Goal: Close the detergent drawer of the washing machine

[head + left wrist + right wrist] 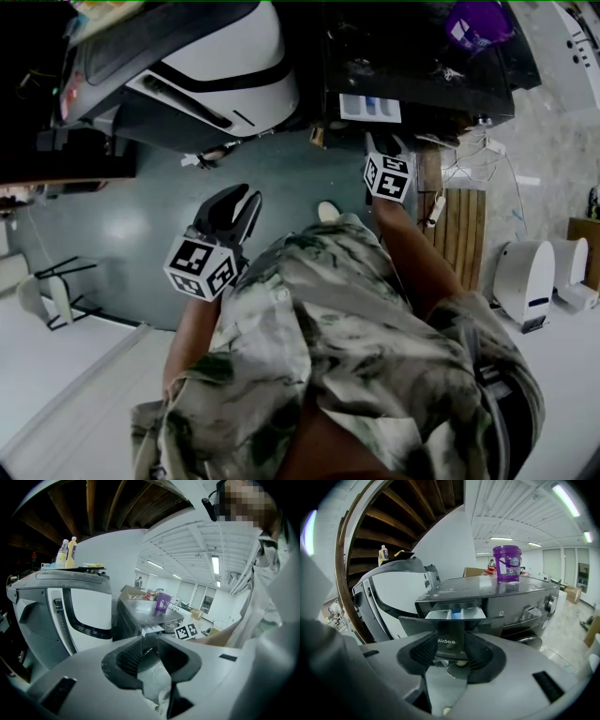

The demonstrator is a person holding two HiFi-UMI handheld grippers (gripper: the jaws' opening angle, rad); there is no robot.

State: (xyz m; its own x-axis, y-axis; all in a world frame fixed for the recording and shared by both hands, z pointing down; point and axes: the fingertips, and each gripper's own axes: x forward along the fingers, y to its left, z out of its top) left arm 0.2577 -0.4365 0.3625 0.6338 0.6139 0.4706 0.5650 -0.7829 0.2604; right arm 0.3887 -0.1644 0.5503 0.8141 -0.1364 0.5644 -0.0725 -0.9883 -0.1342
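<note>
In the head view, the dark washing machine (422, 66) stands at the far edge with its detergent drawer (370, 108) pulled out toward the near side, pale compartments showing. A purple bucket (476, 23) sits on the machine's top, right of the drawer. The right hand-held gripper (386, 150) is just near of the drawer front and points at it. The left hand-held gripper (248, 199) hangs well to the left over the green floor (281, 178), its jaws spread. A white-and-grey machine (216, 66) stands at the far left.

In the left gripper view, the left hand-held gripper (151, 648) has its jaws apart with nothing between them. Beyond them are the washing machine (138, 616), the open detergent drawer (152, 629) and the purple bucket (163, 602). Two bottles (67, 552) stand on the white-and-grey machine (70, 606) at the left.

In the right gripper view, the right hand-held gripper (451, 644) has its jaws partly spread, pinching nothing. The dark front of the detergent drawer (452, 616), marked "Midea", fills the gap between them. I cannot tell whether the tips touch it. The drawer stands out from the washing machine (511, 602), and the purple bucket (506, 562) is on top at the right.
</note>
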